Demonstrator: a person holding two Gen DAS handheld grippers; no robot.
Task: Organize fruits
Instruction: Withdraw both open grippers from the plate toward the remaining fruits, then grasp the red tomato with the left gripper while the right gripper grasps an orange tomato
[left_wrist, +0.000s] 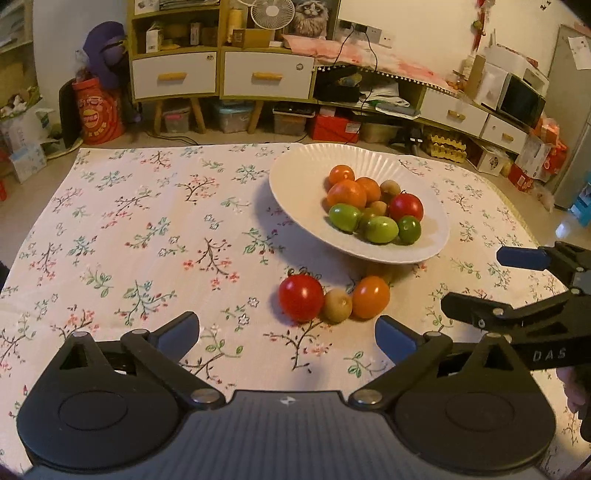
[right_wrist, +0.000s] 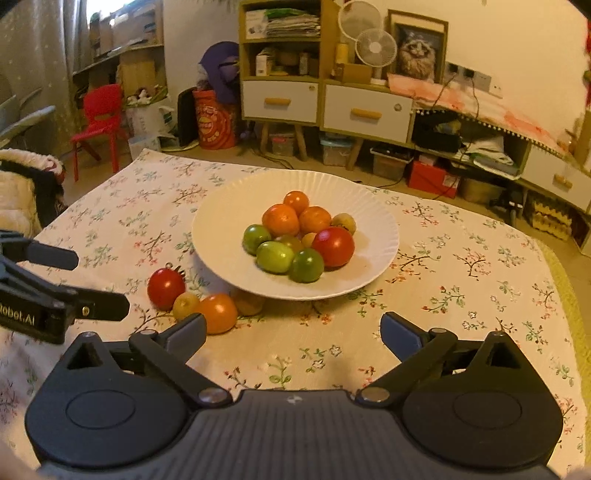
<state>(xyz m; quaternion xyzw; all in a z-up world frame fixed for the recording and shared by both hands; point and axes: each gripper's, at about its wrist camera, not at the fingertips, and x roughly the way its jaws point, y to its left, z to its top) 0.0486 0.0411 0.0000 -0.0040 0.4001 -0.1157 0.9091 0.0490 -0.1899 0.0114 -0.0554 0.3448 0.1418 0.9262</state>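
Both empty, jaws wide: left gripper (left_wrist: 288, 334); right gripper (right_wrist: 293, 332); straddle red tomato (left_wrist: 301, 297) at twelve o'clock; squeeze gently.

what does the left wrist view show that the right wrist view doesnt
Only the left wrist view: the fridge at the right edge, and the right gripper seen from the side, open.

Only the right wrist view: a red chair, a fourth loose fruit tucked under the plate's rim, and the left gripper from the side, open.

Both: the white plate piled with fruit, a loose red fruit, small brownish fruit and orange fruit on the floral cloth, plus the cabinet.
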